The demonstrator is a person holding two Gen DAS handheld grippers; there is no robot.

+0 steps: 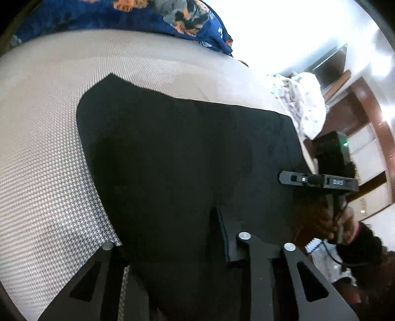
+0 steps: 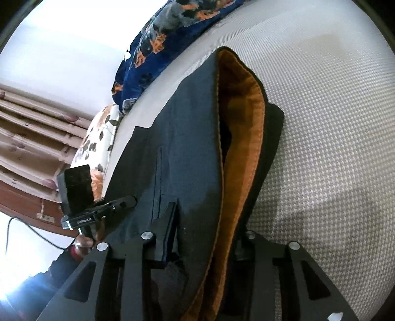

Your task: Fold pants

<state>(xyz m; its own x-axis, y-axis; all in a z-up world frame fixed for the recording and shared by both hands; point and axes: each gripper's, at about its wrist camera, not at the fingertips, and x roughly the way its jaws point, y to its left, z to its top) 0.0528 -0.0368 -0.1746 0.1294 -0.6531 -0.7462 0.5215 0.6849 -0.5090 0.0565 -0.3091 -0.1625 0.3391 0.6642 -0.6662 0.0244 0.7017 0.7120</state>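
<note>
Dark navy pants point(image 1: 187, 153) lie on a bed with a grey-white houndstooth cover point(image 1: 49, 153). In the right wrist view the pants point(image 2: 187, 153) show an orange inner waistband lining point(image 2: 242, 138), folded open. My left gripper point(image 1: 172, 247) is over the cloth with fabric between its jaws; one finger point(image 1: 226, 237) shows on top of the cloth. My right gripper point(image 2: 205, 237) is closed on the waistband edge, its left finger point(image 2: 169, 229) lying on the dark cloth. Each gripper also shows in the other's view: the right gripper point(image 1: 318, 179) and the left gripper point(image 2: 98, 212).
A blue floral blanket point(image 1: 128, 17) lies at the far edge of the bed, also in the right wrist view point(image 2: 158, 44). A white patterned pillow point(image 1: 303, 103) sits at the bed's side. Brown wooden furniture point(image 1: 365, 138) and curtains point(image 2: 29, 128) stand beyond the bed.
</note>
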